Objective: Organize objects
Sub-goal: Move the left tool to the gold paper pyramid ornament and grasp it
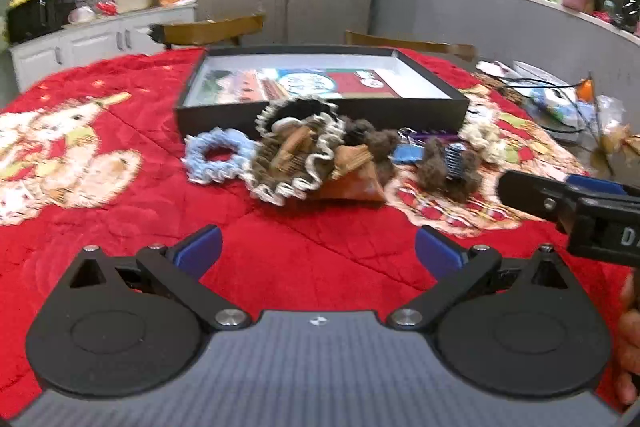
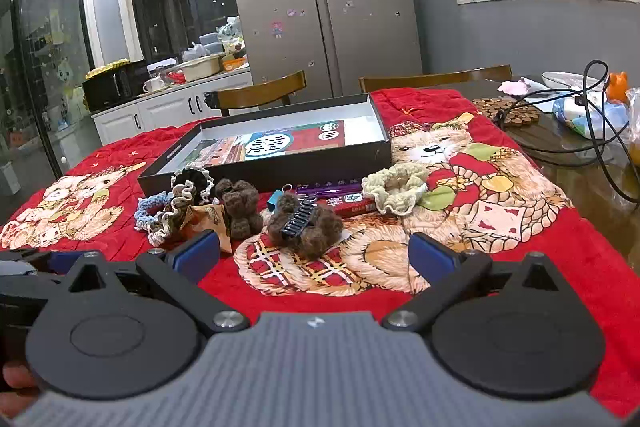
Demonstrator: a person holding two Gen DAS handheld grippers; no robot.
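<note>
Blue-padded left gripper (image 1: pixel 319 251) and right gripper (image 2: pixel 315 251) both gape wide, empty, above the red cloth (image 2: pixel 576 267).

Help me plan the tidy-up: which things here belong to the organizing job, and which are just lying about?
Job:
- black box
- blue scrunchie
- cream scrunchie
- frilled scrunchies
- brown clip
- purple pack

Lying about:
- cables
- wooden trivet
- plate
- chairs
</note>
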